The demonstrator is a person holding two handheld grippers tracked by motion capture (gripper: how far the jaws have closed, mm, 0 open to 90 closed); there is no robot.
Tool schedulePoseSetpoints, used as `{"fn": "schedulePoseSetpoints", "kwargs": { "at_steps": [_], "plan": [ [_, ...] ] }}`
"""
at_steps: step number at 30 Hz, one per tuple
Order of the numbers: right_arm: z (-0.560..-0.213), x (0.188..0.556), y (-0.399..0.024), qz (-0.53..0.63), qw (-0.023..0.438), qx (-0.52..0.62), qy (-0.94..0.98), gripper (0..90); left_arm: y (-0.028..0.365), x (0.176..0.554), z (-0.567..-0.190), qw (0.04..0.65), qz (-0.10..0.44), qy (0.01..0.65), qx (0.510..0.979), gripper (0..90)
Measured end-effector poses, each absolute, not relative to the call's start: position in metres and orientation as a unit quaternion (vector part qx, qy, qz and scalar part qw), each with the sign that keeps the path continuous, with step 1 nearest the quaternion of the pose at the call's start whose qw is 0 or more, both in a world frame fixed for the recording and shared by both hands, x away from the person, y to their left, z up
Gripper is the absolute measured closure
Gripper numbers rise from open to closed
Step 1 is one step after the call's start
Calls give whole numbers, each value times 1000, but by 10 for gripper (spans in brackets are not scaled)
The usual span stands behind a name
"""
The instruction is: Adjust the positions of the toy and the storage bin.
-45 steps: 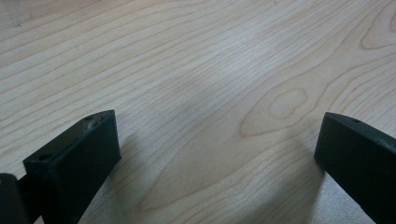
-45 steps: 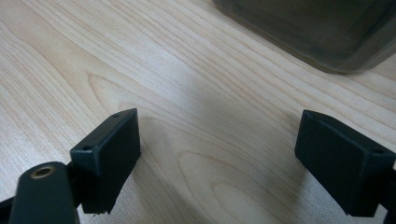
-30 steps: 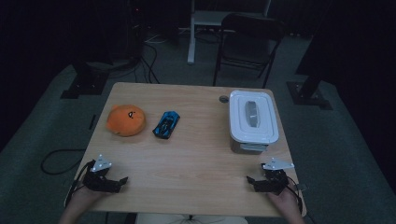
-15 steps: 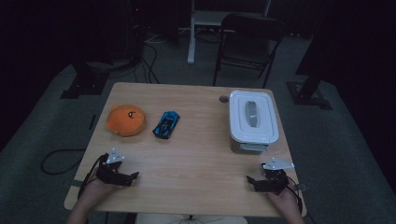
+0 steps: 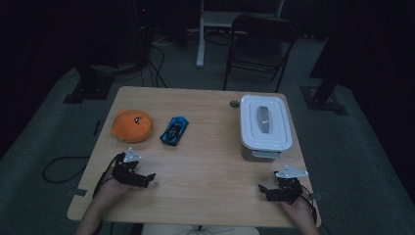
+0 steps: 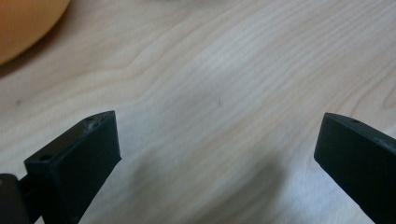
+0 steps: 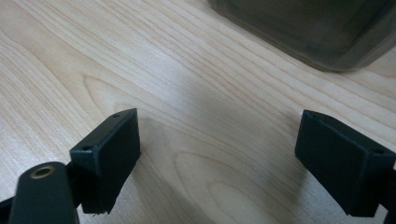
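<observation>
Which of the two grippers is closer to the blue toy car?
Left. The left gripper is just below the car, open over bare wood. The right gripper sits far across the table, near the white box.

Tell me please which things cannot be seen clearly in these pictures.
- Contents of the lidded box: the white lid covers it in the high view.
- Orange plush toy: cut off by the top-left edge in the left gripper view.
- The box in the right gripper view: cut off by the top edge, dark and blurred.
- Blue toy car: too small and dim for details in the high view.
</observation>
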State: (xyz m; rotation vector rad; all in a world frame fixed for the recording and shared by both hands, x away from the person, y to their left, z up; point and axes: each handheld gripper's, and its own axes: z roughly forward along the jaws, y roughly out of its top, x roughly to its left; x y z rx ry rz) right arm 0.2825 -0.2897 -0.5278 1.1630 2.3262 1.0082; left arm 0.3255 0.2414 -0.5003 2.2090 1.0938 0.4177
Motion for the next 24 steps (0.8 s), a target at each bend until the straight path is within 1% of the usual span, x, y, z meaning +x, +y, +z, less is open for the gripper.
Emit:
{"fn": "schedulePoseSetpoints", "kwargs": {
  "at_steps": [3, 4, 6, 8, 24],
  "plan": [
    [-528, 282, -290, 355, 174, 412, 821, 136, 237, 333, -495, 321, 162, 425, 831, 8],
    [-528, 282, -290, 355, 175, 411, 821, 136, 236, 336, -492, 326, 156, 429, 828, 8],
    [-528, 282, -290, 355, 175, 410, 821, 136, 233, 341, -489, 323, 168, 430, 826, 8],
    [-528, 282, -290, 355, 175, 410, 821, 136, 230, 345, -487, 324, 168, 431, 825, 8],
    [-528, 282, -290, 355, 175, 410, 821, 136, 195, 386, -473, 319, 159, 416, 837, 9]
  ]
}}
